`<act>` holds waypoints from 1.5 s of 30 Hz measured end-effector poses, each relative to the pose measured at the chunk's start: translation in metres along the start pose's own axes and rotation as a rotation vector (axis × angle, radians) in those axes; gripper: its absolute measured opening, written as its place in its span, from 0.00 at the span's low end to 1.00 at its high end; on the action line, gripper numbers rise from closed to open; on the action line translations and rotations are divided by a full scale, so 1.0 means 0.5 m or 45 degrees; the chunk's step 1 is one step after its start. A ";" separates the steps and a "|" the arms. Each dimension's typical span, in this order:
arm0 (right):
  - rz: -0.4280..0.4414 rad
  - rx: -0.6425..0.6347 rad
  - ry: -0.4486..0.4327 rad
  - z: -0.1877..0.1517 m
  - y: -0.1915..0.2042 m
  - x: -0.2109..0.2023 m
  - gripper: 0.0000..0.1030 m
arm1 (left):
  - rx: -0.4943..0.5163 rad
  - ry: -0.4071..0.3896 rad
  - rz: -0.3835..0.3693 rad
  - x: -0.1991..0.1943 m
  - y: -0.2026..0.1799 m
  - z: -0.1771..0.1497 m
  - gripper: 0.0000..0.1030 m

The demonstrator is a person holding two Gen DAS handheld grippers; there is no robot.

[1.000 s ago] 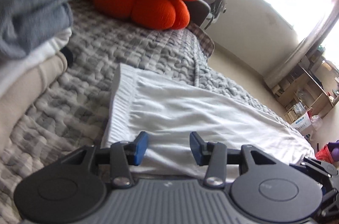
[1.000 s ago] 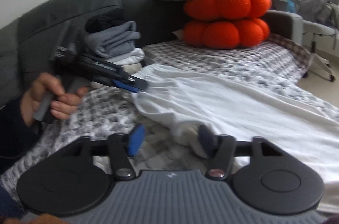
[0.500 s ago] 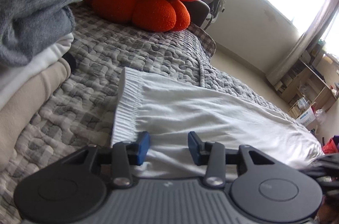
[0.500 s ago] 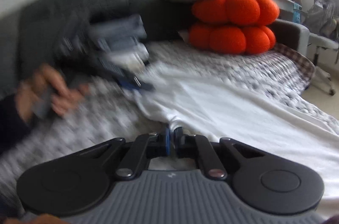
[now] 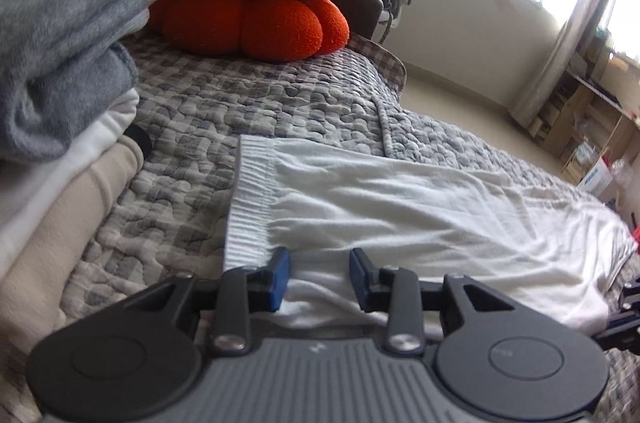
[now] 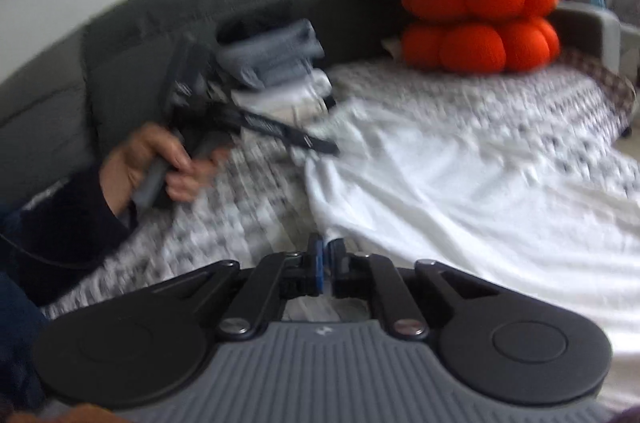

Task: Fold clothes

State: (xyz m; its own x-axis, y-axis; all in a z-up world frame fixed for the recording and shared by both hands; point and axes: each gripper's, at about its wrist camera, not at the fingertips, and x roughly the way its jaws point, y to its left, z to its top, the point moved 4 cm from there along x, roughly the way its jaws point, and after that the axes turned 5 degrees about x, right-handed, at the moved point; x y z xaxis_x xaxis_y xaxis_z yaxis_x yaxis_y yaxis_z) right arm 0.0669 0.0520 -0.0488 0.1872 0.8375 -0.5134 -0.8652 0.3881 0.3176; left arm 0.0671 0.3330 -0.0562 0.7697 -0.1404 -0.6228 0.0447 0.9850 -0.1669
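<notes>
A white garment with a ribbed waistband lies spread on the quilted grey cover. My left gripper sits low over the near edge just right of the waistband. Its jaws are closing, still apart, with bunched white fabric between the blue pads. In the right wrist view a hand holds that left gripper at the white garment's left edge. My right gripper has its jaws almost together, easing apart slightly, pinching a small fold of the garment's near corner.
A stack of folded clothes stands at the left against the dark grey sofa back. Two orange cushions under a pillow sit at the far end. Beyond the cover's edge are bare floor and shelves.
My right gripper went from wide open to nearly shut on the garment's near corner. The left jaws narrowed around the fabric, and the left view has rolled a little.
</notes>
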 end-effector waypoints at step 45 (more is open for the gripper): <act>-0.738 -0.381 0.070 0.128 -0.218 0.084 0.00 | -0.234 -0.143 0.182 0.037 0.070 0.069 0.07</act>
State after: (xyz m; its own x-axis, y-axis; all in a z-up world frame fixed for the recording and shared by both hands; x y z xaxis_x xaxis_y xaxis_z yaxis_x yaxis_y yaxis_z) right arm 0.1986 0.0693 -0.0539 0.6451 0.5007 -0.5772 -0.7247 0.6404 -0.2544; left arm 0.1049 0.3683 -0.0470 0.8264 0.0211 -0.5628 -0.1784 0.9576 -0.2261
